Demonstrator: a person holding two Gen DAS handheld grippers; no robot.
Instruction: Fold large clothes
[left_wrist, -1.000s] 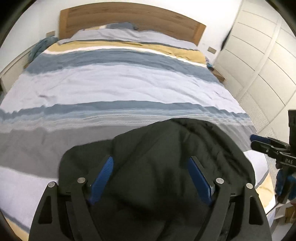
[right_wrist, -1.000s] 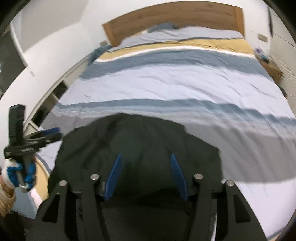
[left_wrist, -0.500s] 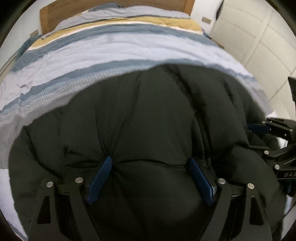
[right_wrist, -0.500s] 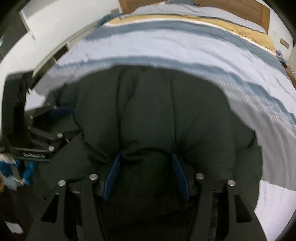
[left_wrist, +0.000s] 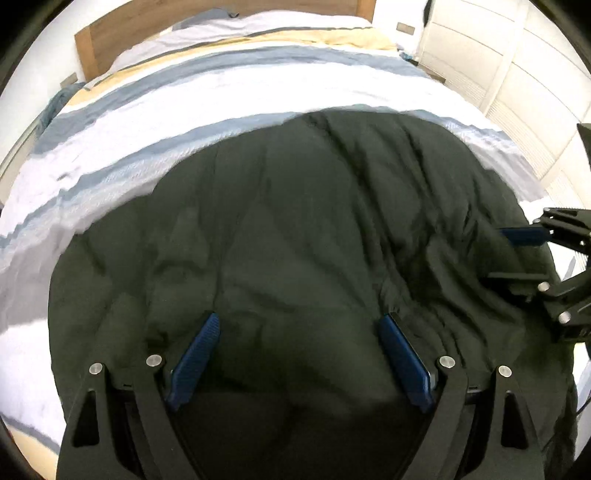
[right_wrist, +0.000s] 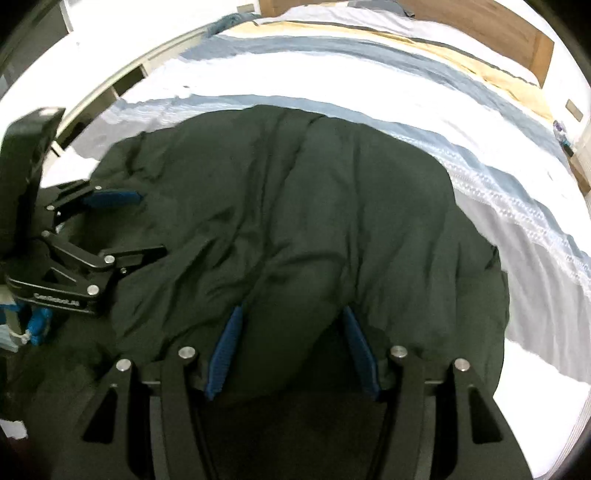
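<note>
A large black padded jacket (left_wrist: 295, 229) lies bunched at the near end of the bed and fills the lower part of both views (right_wrist: 295, 206). My left gripper (left_wrist: 299, 321) has its blue pads spread wide, with jacket fabric bulging between them. My right gripper (right_wrist: 291, 314) also has fabric bulging between its pads, which stand less far apart. Each gripper shows at the edge of the other's view, the right one (left_wrist: 517, 254) and the left one (right_wrist: 147, 225), with their fingers over the jacket.
The bed (left_wrist: 184, 96) has a cover striped in white, blue-grey and yellow, with a wooden headboard (right_wrist: 517, 26) at the far end. White wardrobe doors (left_wrist: 517, 74) stand to the right, a low shelf unit (right_wrist: 122, 81) to the left.
Both grippers have come down and forward onto the jacket, which now fills far more of each view. The jacket has spread out wider over the bed.
</note>
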